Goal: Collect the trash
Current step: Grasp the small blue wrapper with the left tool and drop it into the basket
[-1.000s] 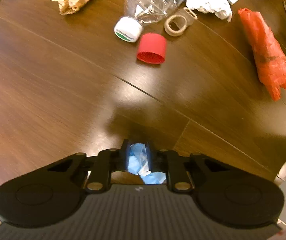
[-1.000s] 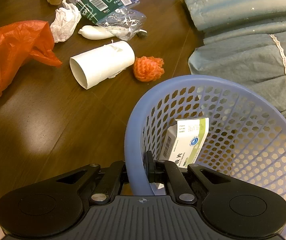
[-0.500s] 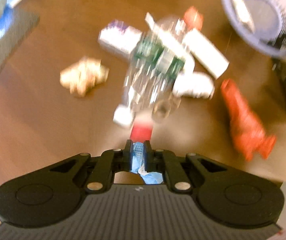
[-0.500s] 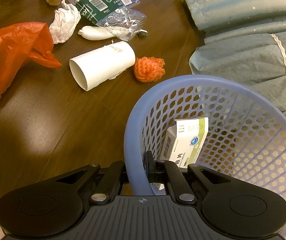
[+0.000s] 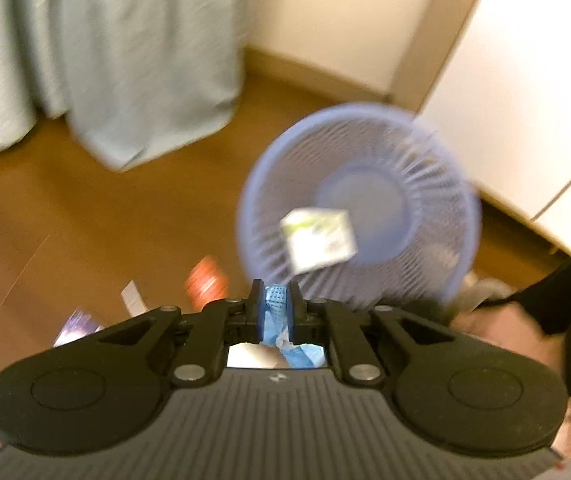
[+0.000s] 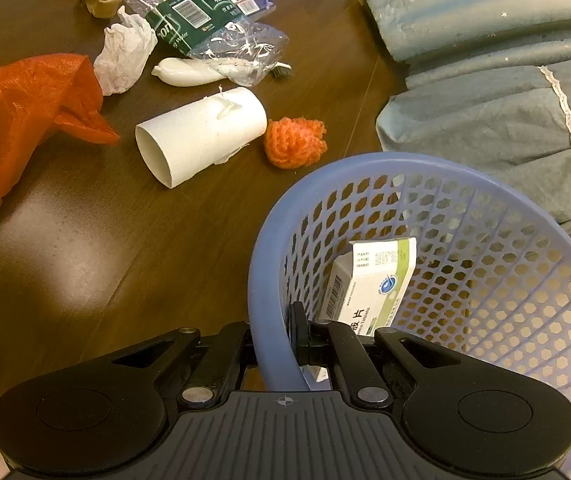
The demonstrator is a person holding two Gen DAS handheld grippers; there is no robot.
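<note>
1. A crumpled blue scrap (image 5: pixel 275 300) was seen clenched in the left gripper's (image 5: pixel 273 300) jaws, above the near rim of the blue basket (image 5: pixel 461 216).
2. The basket rim (image 6: pixel 269 320) was gripped by the right gripper's (image 6: pixel 275 330) jaws.
3. A white-green box (image 6: pixel 369 284) was noted inside; other trash lay on the floor (image 6: pixel 105 260).

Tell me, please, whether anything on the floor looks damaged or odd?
Yes: the clear bottle lies crushed flat, and the white tube has torn paper clinging to it. Both lie as loose litter outside the basket.
</note>
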